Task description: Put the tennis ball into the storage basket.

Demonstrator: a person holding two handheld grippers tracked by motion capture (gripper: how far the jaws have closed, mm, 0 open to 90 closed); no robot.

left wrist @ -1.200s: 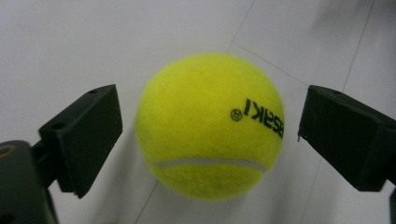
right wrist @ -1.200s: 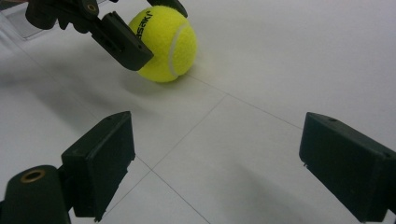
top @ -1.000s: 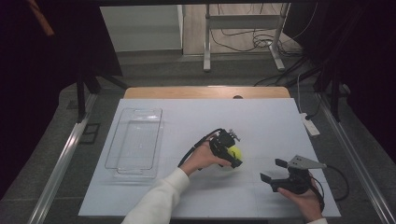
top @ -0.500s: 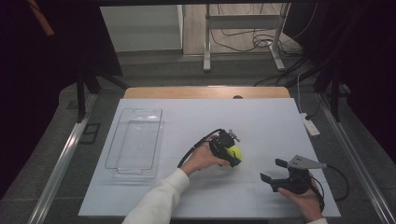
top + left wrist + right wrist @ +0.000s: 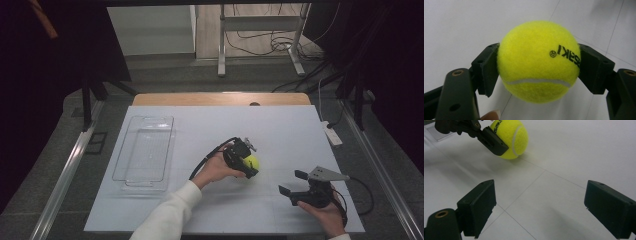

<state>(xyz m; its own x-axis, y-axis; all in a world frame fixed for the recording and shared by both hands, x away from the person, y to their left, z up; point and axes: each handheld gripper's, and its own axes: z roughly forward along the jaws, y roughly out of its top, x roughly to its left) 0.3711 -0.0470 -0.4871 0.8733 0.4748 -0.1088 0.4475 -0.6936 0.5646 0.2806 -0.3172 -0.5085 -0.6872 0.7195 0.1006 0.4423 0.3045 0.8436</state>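
At the centre of the high view, the tennis ball (image 5: 251, 162) is now pinched between the fingers (image 5: 486, 72) of the left gripper (image 5: 244, 161), whose jaws have just been closing on it (the ball seems still to rest on the white surface (image 5: 280, 130)). A lift is judged possible next. The right gripper (image 5: 293, 183), lower right, is held spread and empty.
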